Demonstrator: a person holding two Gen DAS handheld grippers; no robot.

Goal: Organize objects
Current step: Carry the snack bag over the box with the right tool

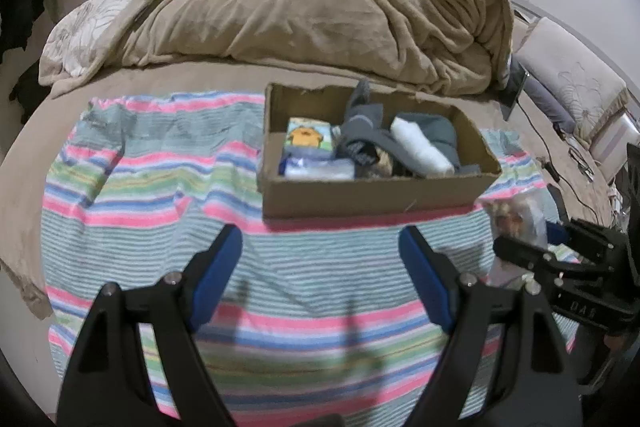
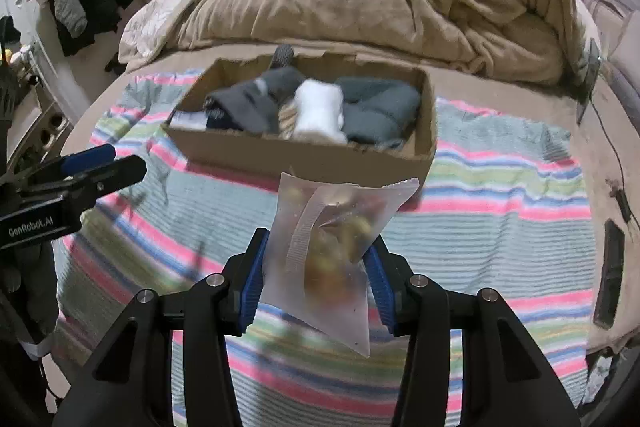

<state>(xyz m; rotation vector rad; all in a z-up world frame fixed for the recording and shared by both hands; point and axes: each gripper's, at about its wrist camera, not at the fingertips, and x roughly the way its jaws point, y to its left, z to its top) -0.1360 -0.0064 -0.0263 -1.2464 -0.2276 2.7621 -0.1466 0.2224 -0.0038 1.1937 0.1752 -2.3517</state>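
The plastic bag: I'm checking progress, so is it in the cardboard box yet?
Out. The plastic bag is held in the right claw, above the striped cloth, short of the cardboard box.

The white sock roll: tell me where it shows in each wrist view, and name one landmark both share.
Left wrist view: the white sock roll lies right of centre, in the right half of the cardboard box.
Right wrist view: the roll is upper middle, mid-box, above the clear bag.
Shared landmark: the striped towel under the box.
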